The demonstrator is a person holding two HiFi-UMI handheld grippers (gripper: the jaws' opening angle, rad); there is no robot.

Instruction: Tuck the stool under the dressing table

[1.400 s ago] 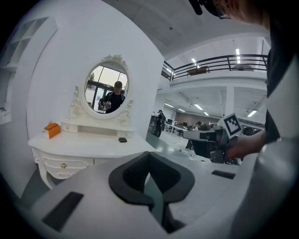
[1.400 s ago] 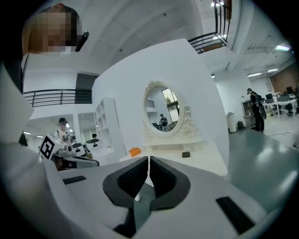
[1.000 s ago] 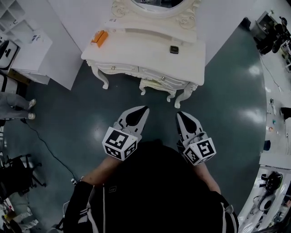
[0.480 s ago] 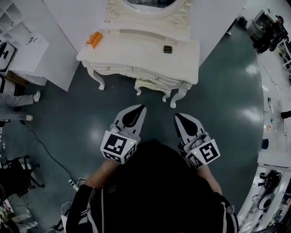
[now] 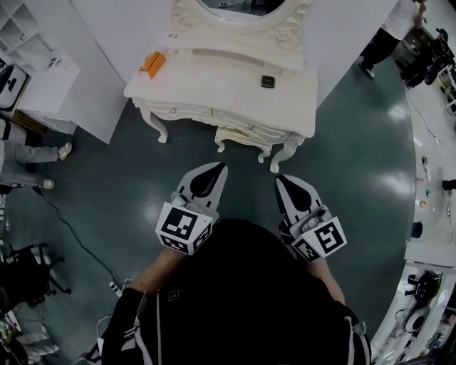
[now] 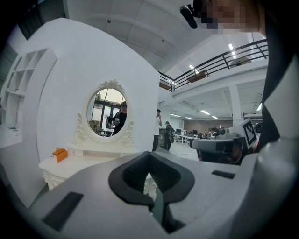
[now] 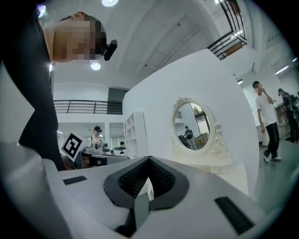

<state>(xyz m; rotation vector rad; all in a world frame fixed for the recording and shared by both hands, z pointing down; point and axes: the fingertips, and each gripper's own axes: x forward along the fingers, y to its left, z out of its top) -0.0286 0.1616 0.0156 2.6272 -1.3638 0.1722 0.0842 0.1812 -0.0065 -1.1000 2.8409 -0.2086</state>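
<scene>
The left claw (image 5: 218, 168) and the right claw (image 5: 281, 180) sit side by side above the dark green floor (image 5: 128, 178), each clenched tight on nothing, pointing toward the furniture but apart from it. Beyond them, the white stool (image 5: 242, 135) sits beneath the bench (image 5: 214, 89), only its front edge and curved legs showing. On the bench lie an orange box (image 5: 153, 63) and a small dark square item (image 5: 268, 81), with the oval mirror (image 5: 242, 7) behind.

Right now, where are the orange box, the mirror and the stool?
orange box (image 5: 153, 63): head view, on its top face.
mirror (image 6: 106, 112): left gripper view, on the middle of the oval glass.
stool (image 5: 244, 135): head view, on its carved front edge, between its two front legs.
</scene>
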